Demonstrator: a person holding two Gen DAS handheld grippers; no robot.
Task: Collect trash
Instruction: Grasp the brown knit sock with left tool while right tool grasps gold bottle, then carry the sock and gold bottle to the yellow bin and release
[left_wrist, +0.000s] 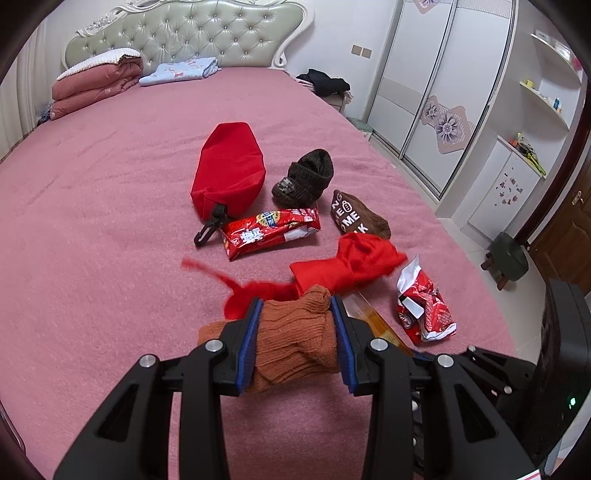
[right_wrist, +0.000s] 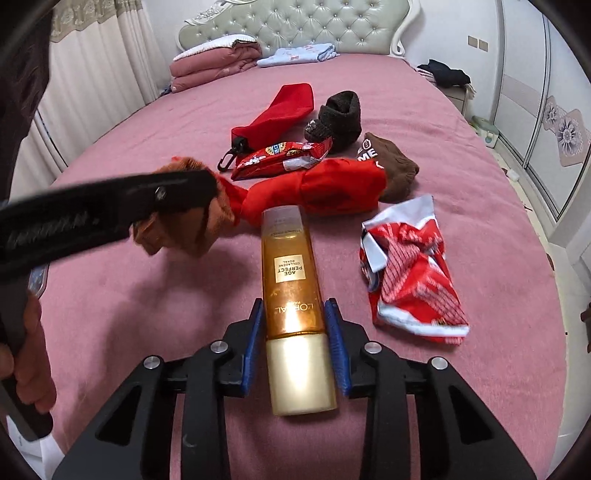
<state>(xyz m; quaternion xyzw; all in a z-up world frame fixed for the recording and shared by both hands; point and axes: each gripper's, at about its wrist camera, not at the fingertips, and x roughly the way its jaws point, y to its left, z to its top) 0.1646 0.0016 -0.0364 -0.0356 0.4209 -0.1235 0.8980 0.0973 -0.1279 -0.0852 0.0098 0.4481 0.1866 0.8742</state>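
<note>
Two views show the same pink bed (left_wrist: 92, 221). From the left wrist, the left tongs (left_wrist: 295, 325) are clamped on a bunched orange knit sock (left_wrist: 295, 339), both blue pads pressing its sides. Just past their tips lies a red cloth bundle (left_wrist: 347, 262); further ahead are a red snack wrapper (left_wrist: 269, 232), a red pouch (left_wrist: 229, 173) with a black clip, a dark rolled sock (left_wrist: 306, 177) and a brown sock (left_wrist: 358, 218). To the right of the tongs sits a crumpled red-and-white wrapper (left_wrist: 424, 310).

From the right wrist, the right tongs (right_wrist: 295, 332) are narrowly parted around a golden tube (right_wrist: 291, 280) lying on the bed, cap toward the camera — whether the pads press it I cannot tell. Right of them lies the crumpled wrapper (right_wrist: 410, 280); ahead, the red bundle (right_wrist: 325, 188). At the left, the other tongs (right_wrist: 192, 192) carry the orange sock (right_wrist: 184, 229) — a hand (right_wrist: 26, 354) grips their handle.
</note>
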